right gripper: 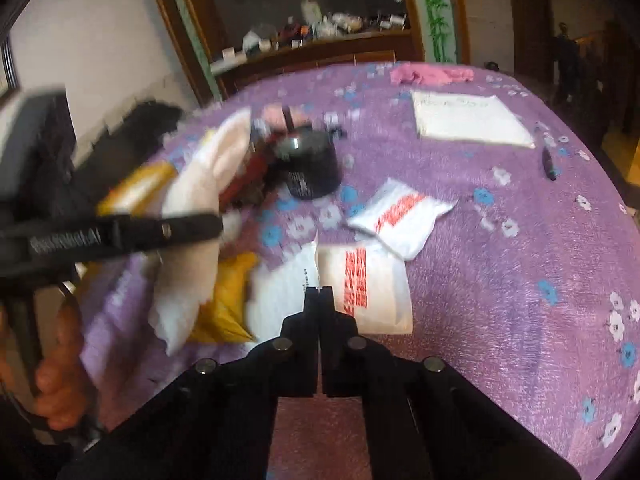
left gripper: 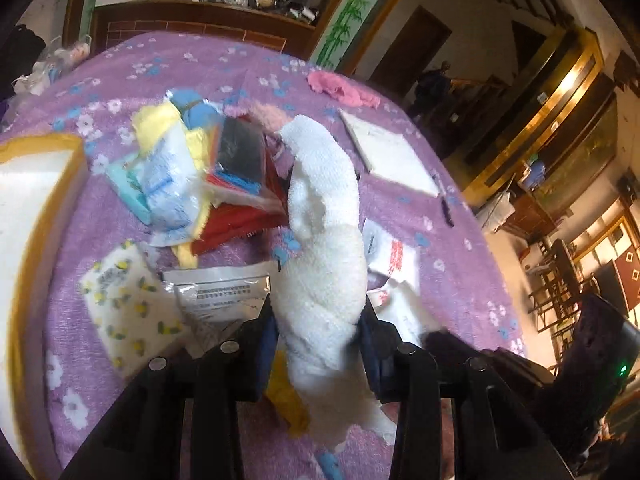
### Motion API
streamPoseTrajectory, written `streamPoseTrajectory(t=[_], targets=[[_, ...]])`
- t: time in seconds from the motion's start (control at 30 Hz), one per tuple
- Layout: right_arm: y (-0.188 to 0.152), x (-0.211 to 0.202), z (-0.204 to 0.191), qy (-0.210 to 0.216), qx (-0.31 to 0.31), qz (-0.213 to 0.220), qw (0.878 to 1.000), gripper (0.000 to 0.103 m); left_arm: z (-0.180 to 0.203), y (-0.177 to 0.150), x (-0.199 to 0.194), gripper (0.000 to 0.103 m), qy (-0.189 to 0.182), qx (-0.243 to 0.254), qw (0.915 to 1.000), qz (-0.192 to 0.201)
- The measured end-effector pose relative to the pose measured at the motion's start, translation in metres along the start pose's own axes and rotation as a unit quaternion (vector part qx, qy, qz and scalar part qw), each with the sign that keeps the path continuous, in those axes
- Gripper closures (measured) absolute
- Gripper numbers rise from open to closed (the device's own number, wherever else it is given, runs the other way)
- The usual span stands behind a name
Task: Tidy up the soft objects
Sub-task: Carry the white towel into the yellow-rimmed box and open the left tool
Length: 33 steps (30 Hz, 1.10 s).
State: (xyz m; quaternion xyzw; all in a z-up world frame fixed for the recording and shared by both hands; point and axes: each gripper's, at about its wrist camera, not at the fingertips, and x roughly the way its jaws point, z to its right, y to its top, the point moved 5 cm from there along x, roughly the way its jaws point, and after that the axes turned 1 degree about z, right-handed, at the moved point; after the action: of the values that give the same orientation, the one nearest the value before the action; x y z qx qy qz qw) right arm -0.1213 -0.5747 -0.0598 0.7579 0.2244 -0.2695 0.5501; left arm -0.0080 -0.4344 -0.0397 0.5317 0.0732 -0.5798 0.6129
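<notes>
My left gripper is shut on a long white fluffy towel, which stands up between the fingers and droops down below them. The same towel shows at the left of the right wrist view, held by the left gripper. My right gripper is shut and empty, its tips over a white bag with red print. A pile of soft items lies mid-table: yellow cloth, white-blue packets, red cloth. A pink cloth lies at the far edge.
A purple flowered cover spreads over the round table. On it lie a lemon-print cloth, a silver packet, a flat white pad, a black jar and a pen. A white box with yellow rim stands left.
</notes>
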Motion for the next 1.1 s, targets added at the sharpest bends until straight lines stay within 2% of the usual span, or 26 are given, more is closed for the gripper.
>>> streamPoseTrajectory(t=[0.13, 0.27, 0.4, 0.47, 0.57, 0.7, 0.77, 0.87, 1.03, 1.1], targets=[[0.015, -0.030, -0.019, 0.009, -0.019, 0.050, 0.999, 0.103, -0.002, 0.001, -0.041, 0.064, -0.012, -0.014, 0.9988, 0.044], [0.035, -0.042, -0.052, 0.062, -0.029, 0.071, 0.995, 0.103, -0.022, 0.003, -0.104, 0.064, 0.029, -0.024, 0.9946, 0.096], [0.061, -0.043, -0.107, 0.137, -0.063, 0.087, 0.985, 0.103, -0.076, -0.004, -0.164, 0.064, 0.073, -0.070, 0.9849, 0.140], [0.075, -0.033, -0.141, 0.189, -0.064, 0.077, 0.977, 0.103, -0.112, -0.013, -0.189, 0.064, 0.104, -0.094, 0.9765, 0.163], [0.081, -0.006, -0.197, 0.249, -0.072, 0.038, 0.965, 0.103, -0.164, -0.033, -0.210, 0.064, 0.144, -0.142, 0.9646, 0.170], [0.077, 0.034, -0.259, 0.271, -0.098, -0.007, 0.958, 0.103, -0.213, -0.051, -0.210, 0.064, 0.212, -0.151, 0.9545, 0.145], [0.073, 0.058, -0.283, 0.272, -0.101, -0.032, 0.957, 0.103, -0.230, -0.055, -0.205, 0.064, 0.242, -0.142, 0.9514, 0.126], [0.063, 0.091, -0.298, 0.254, -0.101, -0.057, 0.960, 0.103, -0.244, -0.055, -0.187, 0.064, 0.221, -0.130, 0.9609, 0.103], [0.036, 0.129, -0.304, 0.182, -0.120, -0.097, 0.971, 0.103, -0.253, -0.056, -0.155, 0.064, 0.226, -0.122, 0.9651, 0.052], [0.031, 0.132, -0.303, 0.158, -0.136, -0.091, 0.974, 0.102, -0.256, -0.059, -0.151, 0.063, 0.228, -0.127, 0.9641, 0.050]])
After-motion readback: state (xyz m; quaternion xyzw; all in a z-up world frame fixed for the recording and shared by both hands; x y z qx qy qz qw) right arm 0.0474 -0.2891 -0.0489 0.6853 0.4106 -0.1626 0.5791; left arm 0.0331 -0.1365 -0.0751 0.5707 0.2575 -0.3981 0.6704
